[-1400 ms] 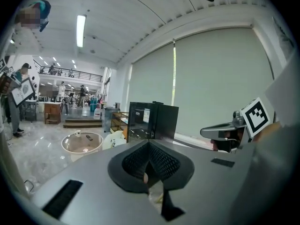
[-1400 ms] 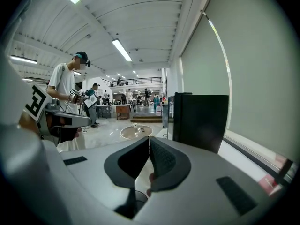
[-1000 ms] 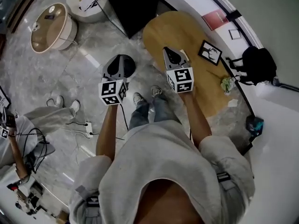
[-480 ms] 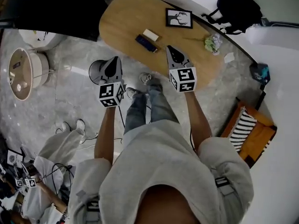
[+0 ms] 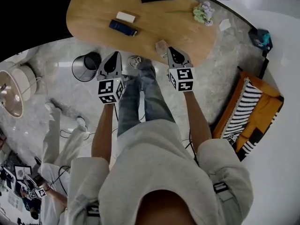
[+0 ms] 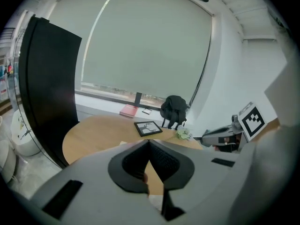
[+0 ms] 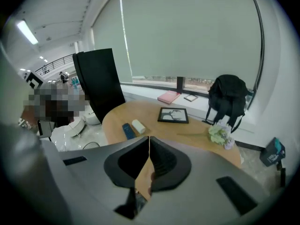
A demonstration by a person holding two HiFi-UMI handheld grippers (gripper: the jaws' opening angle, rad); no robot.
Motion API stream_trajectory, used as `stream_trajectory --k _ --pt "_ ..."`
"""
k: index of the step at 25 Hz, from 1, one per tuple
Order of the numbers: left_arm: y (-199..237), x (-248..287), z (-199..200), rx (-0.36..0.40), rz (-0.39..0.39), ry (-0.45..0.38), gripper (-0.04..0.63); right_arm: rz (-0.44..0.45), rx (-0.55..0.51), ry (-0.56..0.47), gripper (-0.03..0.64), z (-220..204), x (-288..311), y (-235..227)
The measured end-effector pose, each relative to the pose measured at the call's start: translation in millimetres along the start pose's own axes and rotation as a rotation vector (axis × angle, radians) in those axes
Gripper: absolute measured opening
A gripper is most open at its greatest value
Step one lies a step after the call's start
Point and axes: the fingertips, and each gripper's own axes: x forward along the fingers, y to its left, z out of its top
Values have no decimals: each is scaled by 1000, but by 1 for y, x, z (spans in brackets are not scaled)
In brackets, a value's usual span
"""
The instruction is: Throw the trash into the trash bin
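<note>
Two are held by the near edge of the bench (image 5: 93, 8): left hand-held gripper (image 5: 113, 56), right hand-held gripper (image 5: 173, 52).
Each is pressed together, with nothing pinched.

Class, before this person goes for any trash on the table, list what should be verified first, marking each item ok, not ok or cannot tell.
1. Trash bin in view, upright on the floor beside the table: ok.
2. A likely piece of trash located: ok, a crumpled scrap lies at the table's near edge.
3. Right gripper open for a grasp: not ok, jaws together, nothing between them.
4. Left gripper open: not ok, jaws together, empty.
5. Whether the white block and the dark blue bar count as trash: cannot tell.
</note>
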Motion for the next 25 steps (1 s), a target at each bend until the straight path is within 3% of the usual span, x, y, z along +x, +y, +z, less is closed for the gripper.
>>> stream_trajectory --k 11,14,15,16,19,25 --pt "-26 29 -80 -2 -82 116 17 -41 95 191 32 -134 14 1" --pt "-30 29 -96 -9 -94 133 17 -8 98 234 38 -160 19 5" --pt "-30 28 -99 -12 -97 136 17 13 105 239 70 -165 22 7" --pt "-30 28 -102 -14 -99 139 17 32 112 242 172 -169 25 9" --pt "-30 28 -105 -18 -100 142 17 46 83 260 256 -178 34 9" --pt "-28 29 -106 -16 -98 144 17 1 -7 322 309 -191 57 -9"
